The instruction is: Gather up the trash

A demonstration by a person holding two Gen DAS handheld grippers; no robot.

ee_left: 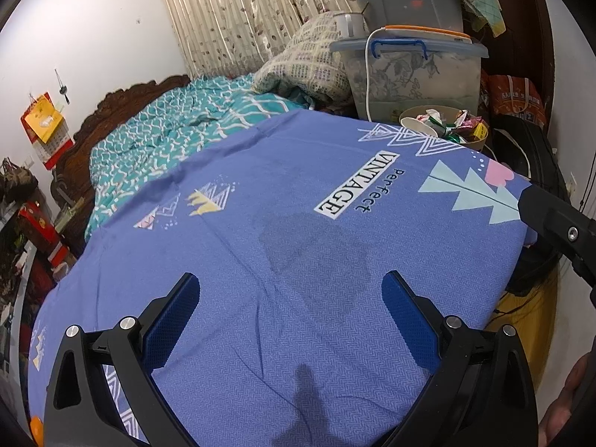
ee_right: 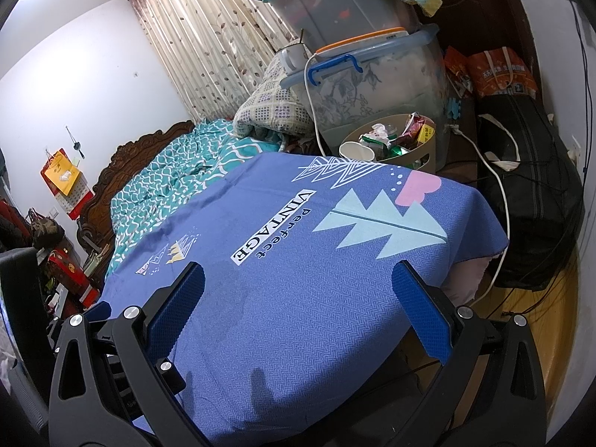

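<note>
A beige bin (ee_left: 473, 143) (ee_right: 422, 156) stands just past the far right corner of the blue printed cloth (ee_left: 283, 246) (ee_right: 298, 268). Inside it lie a white paper cup (ee_left: 419, 125) (ee_right: 357, 151) on its side and several crumpled wrappers (ee_left: 458, 124) (ee_right: 402, 138). My left gripper (ee_left: 292, 294) hovers open over the near part of the cloth with nothing between its blue pads. My right gripper (ee_right: 298, 279) is open too, above the cloth's near right part, holding nothing. In the left wrist view a black part of the right gripper (ee_left: 558, 223) shows at the right edge.
Clear storage boxes (ee_left: 413, 70) (ee_right: 376, 74) are stacked behind the bin, with a white cable (ee_right: 499, 193) running down from them. A black bag (ee_right: 532, 193) sits on the floor to the right. A teal quilt (ee_left: 167, 138) and a folded blanket (ee_left: 309, 63) lie farther back.
</note>
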